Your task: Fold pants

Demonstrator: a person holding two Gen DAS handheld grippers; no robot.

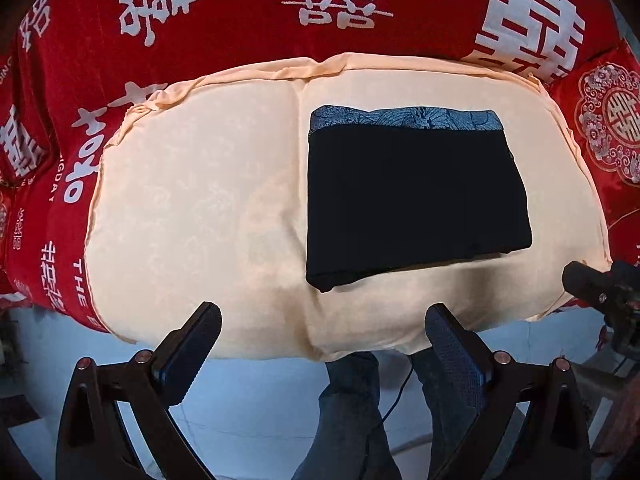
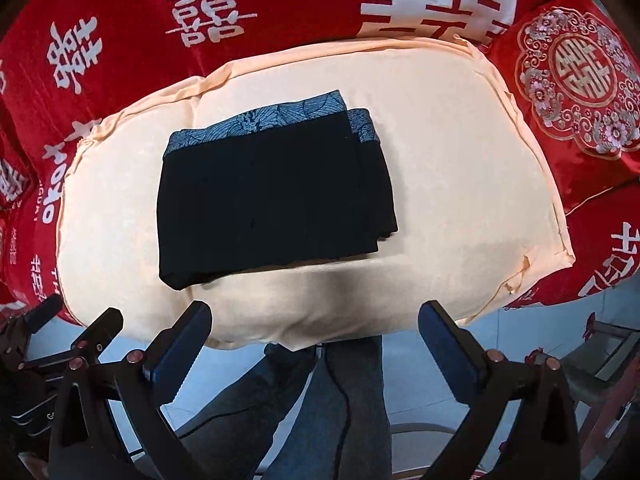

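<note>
Black pants (image 1: 412,196) with a blue patterned waistband lie folded into a compact rectangle on a cream cushion (image 1: 192,208). The right wrist view shows the same folded pants (image 2: 272,196) on the cushion (image 2: 460,168), layers stacked and slightly offset at the right edge. My left gripper (image 1: 322,320) hangs open above the cushion's near edge, nothing between its fingers. My right gripper (image 2: 314,318) is open as well, empty, above the near edge and short of the pants. Neither touches the cloth.
A red bedspread (image 1: 248,28) with white characters surrounds the cushion. A red embroidered pillow (image 2: 580,92) lies to the right. A person's legs in jeans (image 1: 352,412) stand below on a pale floor. The other gripper's body (image 1: 604,292) shows at the right edge.
</note>
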